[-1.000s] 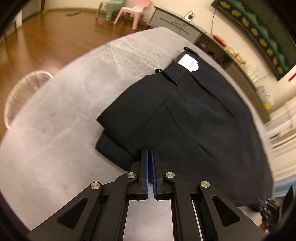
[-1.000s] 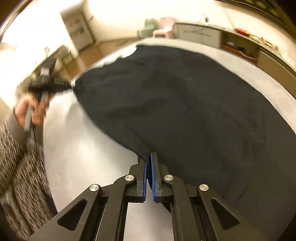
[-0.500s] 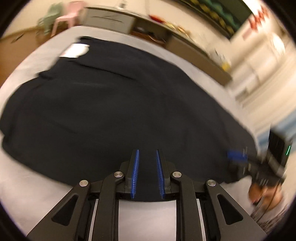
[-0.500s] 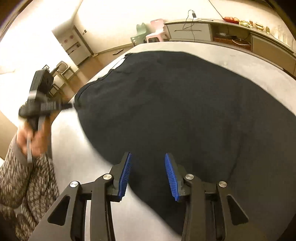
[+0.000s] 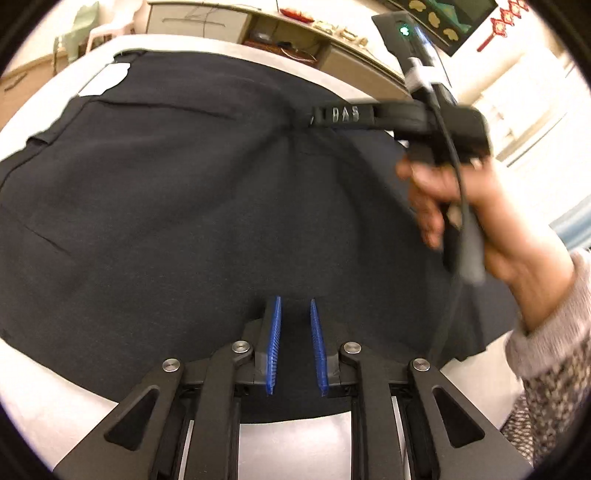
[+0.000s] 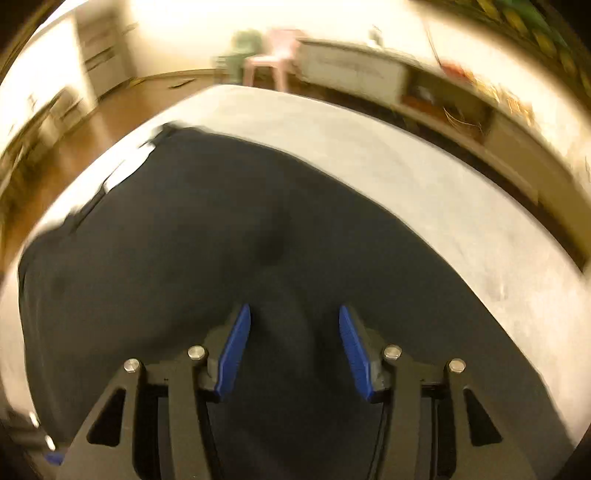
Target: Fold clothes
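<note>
Black trousers (image 5: 207, 206) lie spread flat on the grey table (image 5: 40, 402), with a white label (image 5: 105, 79) at the far waistband. My left gripper (image 5: 294, 301) hovers over their near edge, its blue pads a narrow gap apart with nothing pinched. A hand (image 5: 476, 218) holds my right gripper (image 5: 314, 117) above the cloth's far right part. In the blurred right wrist view the right gripper (image 6: 293, 308) is over the trousers (image 6: 184, 240), its jaws opening with only flat cloth below them.
A low cabinet (image 5: 199, 18) runs along the far wall. A pink chair (image 6: 275, 51) and a green chair (image 6: 243, 44) stand beyond the table's far end on the wooden floor (image 6: 110, 103). A patterned sleeve (image 5: 554, 350) is at the right.
Both grippers were shut at the trousers' edge and have opened and let go. The left view has swung right. The right gripper has moved in over the cloth.
</note>
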`<state>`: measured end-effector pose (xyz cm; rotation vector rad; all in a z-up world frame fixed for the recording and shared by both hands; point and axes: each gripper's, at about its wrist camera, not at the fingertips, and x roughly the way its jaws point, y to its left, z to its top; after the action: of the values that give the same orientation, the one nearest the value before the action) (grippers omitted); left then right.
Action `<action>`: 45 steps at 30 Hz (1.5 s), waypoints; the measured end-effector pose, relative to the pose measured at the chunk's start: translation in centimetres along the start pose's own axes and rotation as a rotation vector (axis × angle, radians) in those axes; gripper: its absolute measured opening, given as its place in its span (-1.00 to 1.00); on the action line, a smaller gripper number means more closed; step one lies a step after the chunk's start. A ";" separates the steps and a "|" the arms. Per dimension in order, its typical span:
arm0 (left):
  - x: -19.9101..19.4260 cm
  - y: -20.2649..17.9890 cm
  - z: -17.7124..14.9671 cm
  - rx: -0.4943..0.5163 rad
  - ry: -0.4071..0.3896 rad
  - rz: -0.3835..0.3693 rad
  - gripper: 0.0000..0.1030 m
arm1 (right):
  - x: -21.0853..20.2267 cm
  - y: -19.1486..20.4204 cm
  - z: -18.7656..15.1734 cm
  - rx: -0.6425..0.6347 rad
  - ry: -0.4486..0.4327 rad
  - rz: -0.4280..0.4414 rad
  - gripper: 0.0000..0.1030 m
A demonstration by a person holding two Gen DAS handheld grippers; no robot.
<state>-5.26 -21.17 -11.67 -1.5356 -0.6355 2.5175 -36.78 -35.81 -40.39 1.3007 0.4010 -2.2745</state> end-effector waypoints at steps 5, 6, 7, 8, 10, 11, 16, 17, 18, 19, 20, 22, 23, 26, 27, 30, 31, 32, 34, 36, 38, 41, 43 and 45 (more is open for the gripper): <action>-0.7 -0.2 1.0 0.007 -0.011 -0.007 -0.60 | -0.4 -0.2 1.0 -0.008 0.024 0.026 0.00; -0.6 -0.3 1.2 0.015 -0.016 0.003 -0.54 | -2.6 -1.6 0.0 0.007 -0.012 0.039 0.00; -0.3 -0.6 1.4 0.026 -0.012 0.025 -0.52 | -4.5 -2.8 -0.9 0.023 -0.043 0.052 0.00; 0.2 -0.6 1.6 0.030 -0.003 0.053 -0.51 | -5.3 -3.6 -2.0 0.041 -0.053 0.054 0.00; 0.4 -0.9 1.9 0.040 -0.005 0.101 -0.53 | -4.7 -4.9 -4.3 0.073 -0.012 0.005 0.00; 0.2 -1.2 2.1 0.048 -0.008 0.126 -0.53 | -4.5 -6.2 -5.5 0.088 0.017 -0.017 -0.01; -1.3 -5.5 2.0 0.118 -0.050 0.113 -0.51 | -11.3 -12.5 -10.5 0.267 -0.102 -0.037 0.00; -1.5 -6.9 1.7 0.140 -0.048 0.075 -0.49 | -12.7 -13.5 -12.0 0.299 -0.112 -0.052 0.01; -1.4 -8.3 1.2 0.162 -0.036 0.038 -0.45 | -13.8 -14.4 -13.6 0.325 -0.113 -0.071 0.01; -1.1 -9.6 0.6 0.185 -0.019 0.001 -0.43 | -14.0 -14.8 -15.5 0.334 -0.086 -0.096 0.01; -0.5 -10.9 -0.1 0.212 0.001 -0.009 -0.43 | -14.2 -15.2 -17.4 0.343 -0.059 -0.122 0.01; 1.0 -13.4 -1.5 0.272 0.044 0.019 -0.43 | -14.5 -16.9 -21.5 0.368 0.002 -0.179 0.01; 1.8 -14.6 -2.2 0.302 0.066 0.033 -0.43 | -14.7 -17.9 -23.0 0.394 0.021 -0.204 0.01; 3.1 -17.3 -3.1 0.361 0.095 0.098 -0.34 | -15.6 -21.7 -26.1 0.481 0.027 -0.260 0.01; 3.2 -17.8 -3.1 0.371 0.092 0.126 -0.33 | -16.2 -22.7 -27.1 0.511 0.010 -0.267 0.01; 3.3 -18.3 -1.9 0.352 0.093 0.168 -0.33 | -18.3 -24.9 -30.3 0.631 -0.049 -0.279 0.04; 2.9 -18.1 -1.3 0.333 0.086 0.166 -0.33 | -19.1 -25.2 -31.1 0.686 -0.068 -0.286 0.11; 2.4 -18.3 -0.6 0.315 0.074 0.155 -0.33 | -19.8 -25.3 -31.7 0.729 -0.088 -0.295 0.21; 1.1 -19.4 0.7 0.284 0.042 0.119 -0.33 | -20.5 -25.0 -32.4 0.768 -0.119 -0.296 0.30; -0.2 -20.5 2.1 0.253 0.009 0.084 -0.32 | -20.3 -24.9 -32.9 0.775 -0.120 -0.291 0.32; -1.0 -21.3 2.7 0.231 0.010 0.022 -0.31 | -20.3 -24.6 -33.0 0.761 -0.114 -0.293 0.33; -1.7 -23.2 2.9 0.216 0.050 -0.101 -0.26 | -20.5 -24.3 -33.0 0.727 -0.105 -0.304 0.35; -1.6 -26.1 2.9 0.225 0.078 -0.202 0.01 | -19.5 -23.6 -32.5 0.692 -0.096 -0.316 0.35; -1.3 -29.6 2.8 0.259 0.098 -0.254 0.09 | -19.3 -22.9 -32.3 0.643 -0.086 -0.313 0.33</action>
<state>-10.30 4.37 2.76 -1.3806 -0.4389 2.2219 -17.65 3.88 -39.69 1.5013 -0.2002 -2.8518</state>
